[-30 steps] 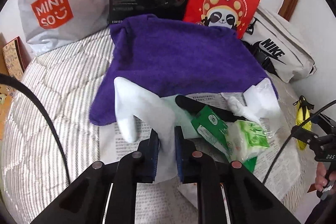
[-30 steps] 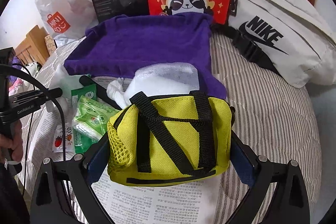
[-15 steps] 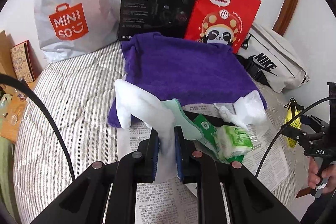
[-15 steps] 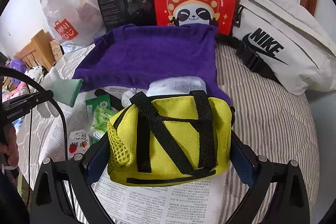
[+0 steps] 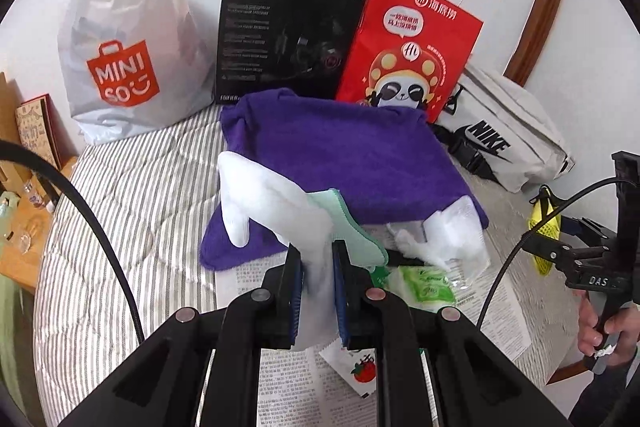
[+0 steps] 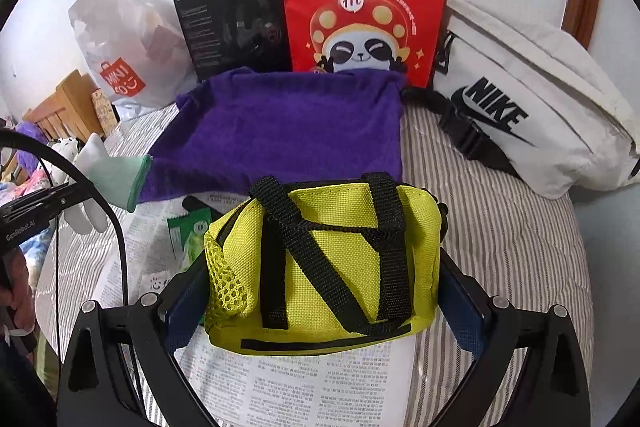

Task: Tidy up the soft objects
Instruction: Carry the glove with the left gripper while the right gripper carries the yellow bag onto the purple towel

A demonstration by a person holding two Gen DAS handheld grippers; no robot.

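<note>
the left tongs [image 5: 318,279] are pinched narrow on a white glove [image 5: 272,203] with a pale green cuff, holding it above the newspaper [image 5: 288,391] on the striped bed [image 5: 132,195]. the grip sits low on limp cloth, so the glove could slide out, and its dangling fingers could snag the purple towel [image 5: 352,163] behind it. a second white glove [image 5: 452,239] lies crumpled at the towel's near edge, beside green wet-wipe packs [image 5: 428,285] that a careless sweep could drag along. the right tongs [image 6: 324,303] stand wide around a yellow bag [image 6: 324,259] with black straps, pads at both ends; whether they press it i cannot tell. its top looks barely open, so stuffing the glove in may push the soft bag over.
</note>
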